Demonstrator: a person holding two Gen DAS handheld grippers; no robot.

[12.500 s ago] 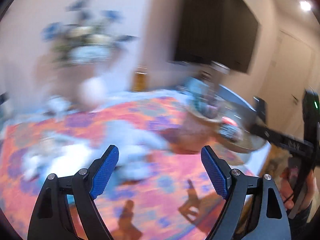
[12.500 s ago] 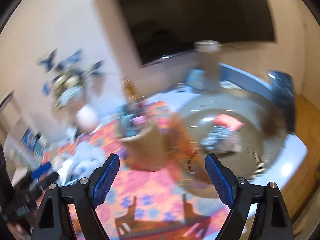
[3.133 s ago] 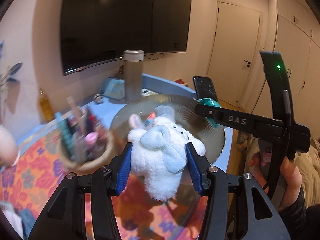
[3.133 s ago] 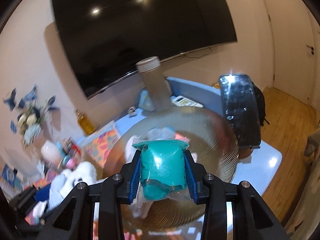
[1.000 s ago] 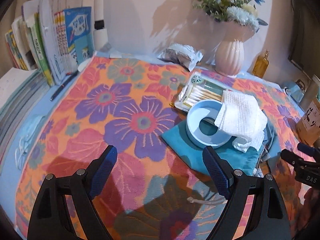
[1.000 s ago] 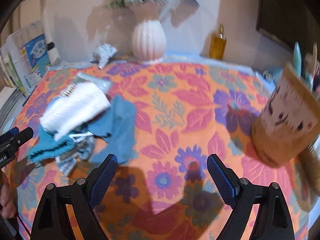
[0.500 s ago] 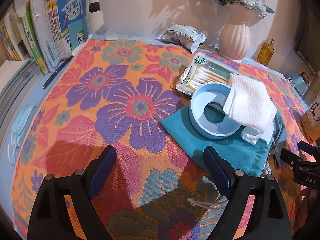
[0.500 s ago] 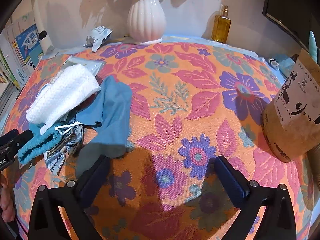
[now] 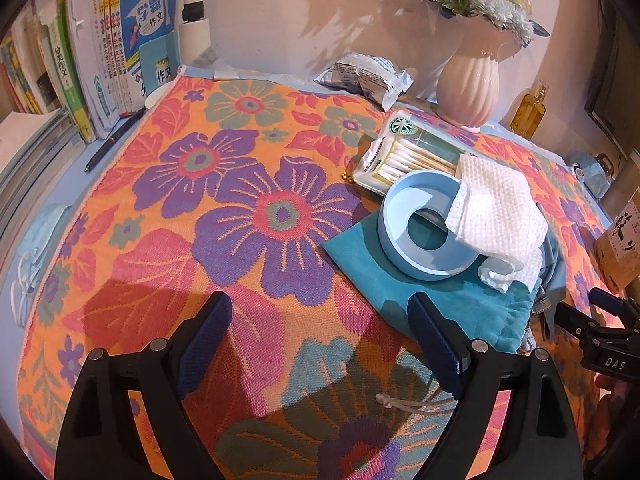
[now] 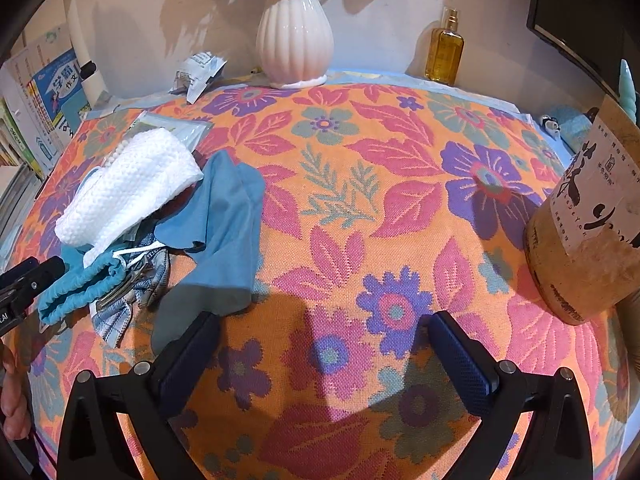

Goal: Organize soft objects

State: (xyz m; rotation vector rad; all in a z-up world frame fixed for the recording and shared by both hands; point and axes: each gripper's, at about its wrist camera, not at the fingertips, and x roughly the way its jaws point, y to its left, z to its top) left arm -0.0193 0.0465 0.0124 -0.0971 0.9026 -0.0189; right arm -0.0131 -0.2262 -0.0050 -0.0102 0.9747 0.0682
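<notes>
Floral-clothed tabletop (image 9: 248, 216), white towel (image 9: 498, 216) draped over blue ring (image 9: 424, 232) on teal pouch (image 9: 448, 300), left gripper (image 9: 320, 340) and right gripper (image 10: 324, 354) jaws spread wide, both empty.

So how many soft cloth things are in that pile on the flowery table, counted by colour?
White: 1, the white knitted cloth.
Teal: 1, the teal drawstring pouch.
Blue: 1, the blue cloth.
Plaid: 1, the plaid fabric piece, partly hidden.
Total: 4

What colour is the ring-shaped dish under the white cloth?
Light blue ring-shaped dish; clearest in the left wrist view.
</notes>
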